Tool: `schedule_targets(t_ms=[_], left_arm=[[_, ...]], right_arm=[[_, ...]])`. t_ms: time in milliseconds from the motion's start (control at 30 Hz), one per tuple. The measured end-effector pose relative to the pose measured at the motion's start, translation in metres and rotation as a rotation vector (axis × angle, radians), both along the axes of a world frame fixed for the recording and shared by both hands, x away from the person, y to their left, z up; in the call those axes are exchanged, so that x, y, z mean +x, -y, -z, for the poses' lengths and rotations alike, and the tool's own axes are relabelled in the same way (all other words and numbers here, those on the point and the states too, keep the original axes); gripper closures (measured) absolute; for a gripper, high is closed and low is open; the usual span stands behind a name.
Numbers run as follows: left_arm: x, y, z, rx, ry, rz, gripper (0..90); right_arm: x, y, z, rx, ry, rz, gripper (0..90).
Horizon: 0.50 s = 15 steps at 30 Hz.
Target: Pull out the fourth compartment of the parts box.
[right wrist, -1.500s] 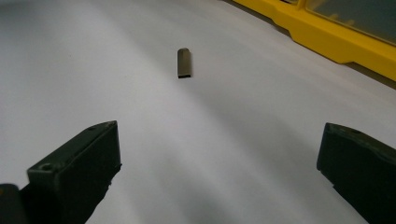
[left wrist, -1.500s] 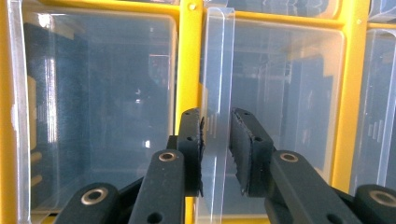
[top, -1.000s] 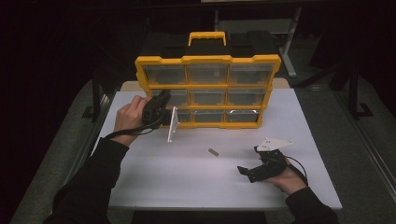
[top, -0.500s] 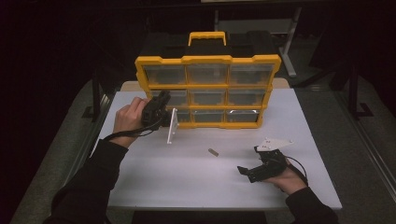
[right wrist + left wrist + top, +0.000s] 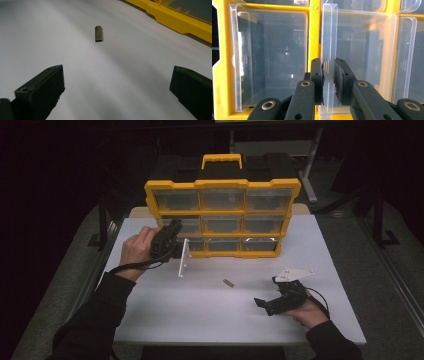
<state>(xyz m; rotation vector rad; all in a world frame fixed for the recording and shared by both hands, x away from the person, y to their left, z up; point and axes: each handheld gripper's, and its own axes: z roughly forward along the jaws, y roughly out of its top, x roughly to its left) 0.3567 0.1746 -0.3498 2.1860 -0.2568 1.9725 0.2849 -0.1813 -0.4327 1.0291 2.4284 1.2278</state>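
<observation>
A yellow organizer with clear drawers stands upright at the back of the white table. Its bottom-left drawer is pulled out toward me. My left gripper is shut on that drawer's front pull tab; in the left gripper view the pads squeeze the clear tab between them. My right gripper rests low over the table at the front right, jaws wide open with nothing in them. A small dull metal piece lies on the table ahead of it, seen beyond the open right gripper as a short bar.
The organizer's yellow base rail runs along the right of the right gripper view. A black case with a yellow handle sits behind the organizer. The table's edges drop to a dark floor on both sides.
</observation>
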Motion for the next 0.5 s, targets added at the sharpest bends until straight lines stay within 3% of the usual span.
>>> schedule_targets(t_ms=[500], left_arm=[[-0.0084, -0.0013, -0.0002, -0.012, 0.003, 0.02, 78.4]], right_arm=[[0.0001, -0.0002, 0.0002, -0.002, 0.0, 0.0, 0.0]])
